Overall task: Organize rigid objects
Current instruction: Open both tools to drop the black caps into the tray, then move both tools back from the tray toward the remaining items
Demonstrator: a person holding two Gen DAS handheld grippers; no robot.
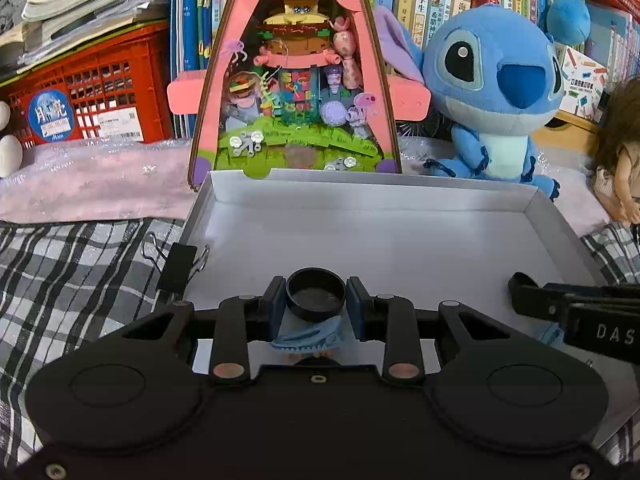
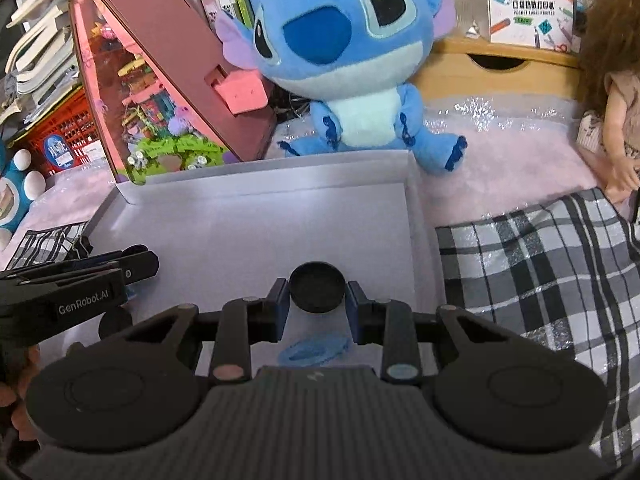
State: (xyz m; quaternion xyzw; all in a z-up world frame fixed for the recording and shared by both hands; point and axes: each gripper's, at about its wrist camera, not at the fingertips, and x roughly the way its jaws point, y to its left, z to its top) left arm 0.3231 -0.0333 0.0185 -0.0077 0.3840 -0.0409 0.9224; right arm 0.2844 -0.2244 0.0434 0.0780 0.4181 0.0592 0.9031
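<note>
Left-wrist view shows the left gripper (image 1: 316,300) clamped on a black cap (image 1: 316,295) over the white tray (image 1: 372,192), while the right gripper (image 2: 317,295) pinches a black disc (image 2: 317,287) likewise, both apparently poised for sorting; blue plush (image 1: 492,92) at two o'clock.

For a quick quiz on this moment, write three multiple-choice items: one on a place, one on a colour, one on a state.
1. Where is the binder clip?
A. on the white tray's left rim
B. on the plush toy
C. in the red crate

2. What colour is the round cap in the left tongs?
A. red
B. black
C. white

3. How do the right tongs stand?
A. wide open, nothing between them
B. out of view
C. closed on a round black piece

Key: 1 A, it sits clipped on the white tray edge; 2 B, the cap is black; 3 C, both pads flank the round black piece.
</note>
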